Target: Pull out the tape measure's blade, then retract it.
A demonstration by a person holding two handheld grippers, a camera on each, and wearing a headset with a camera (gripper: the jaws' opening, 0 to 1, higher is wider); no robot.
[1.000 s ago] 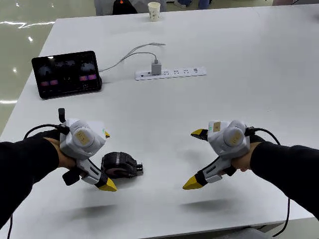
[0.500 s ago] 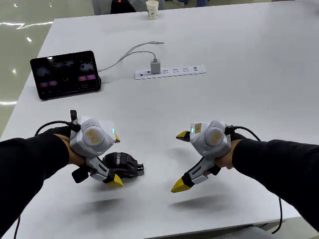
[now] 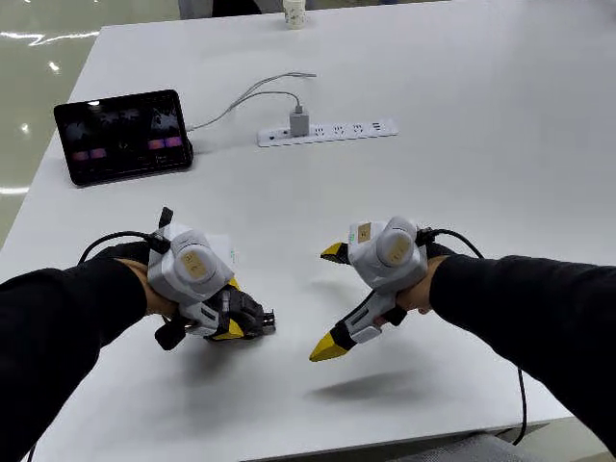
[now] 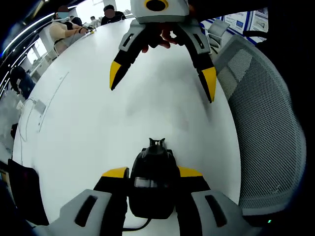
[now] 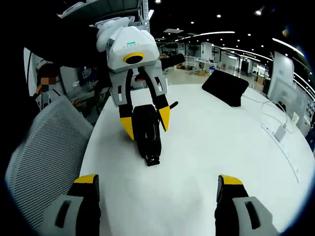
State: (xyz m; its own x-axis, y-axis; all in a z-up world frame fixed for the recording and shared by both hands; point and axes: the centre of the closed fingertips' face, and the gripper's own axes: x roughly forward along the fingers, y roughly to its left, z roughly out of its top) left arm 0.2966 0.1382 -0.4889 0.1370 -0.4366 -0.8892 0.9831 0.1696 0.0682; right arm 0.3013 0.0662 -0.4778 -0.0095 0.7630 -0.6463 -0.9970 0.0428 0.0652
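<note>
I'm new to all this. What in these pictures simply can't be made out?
Tape measure: in the head view the left tongs, shut on it, hide most of its case.
Tablet: head view, what its screen shows is too small to read.
Paper cup: head view, cut off by the top edge.

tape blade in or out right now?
In. Only the hook tab shows at the mouth of the tape measure; no blade lies on the table.

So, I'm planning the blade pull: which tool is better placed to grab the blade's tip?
Right. The right tool is open and faces the blade hook, while the left tool clamps the tape measure by its case.
</note>
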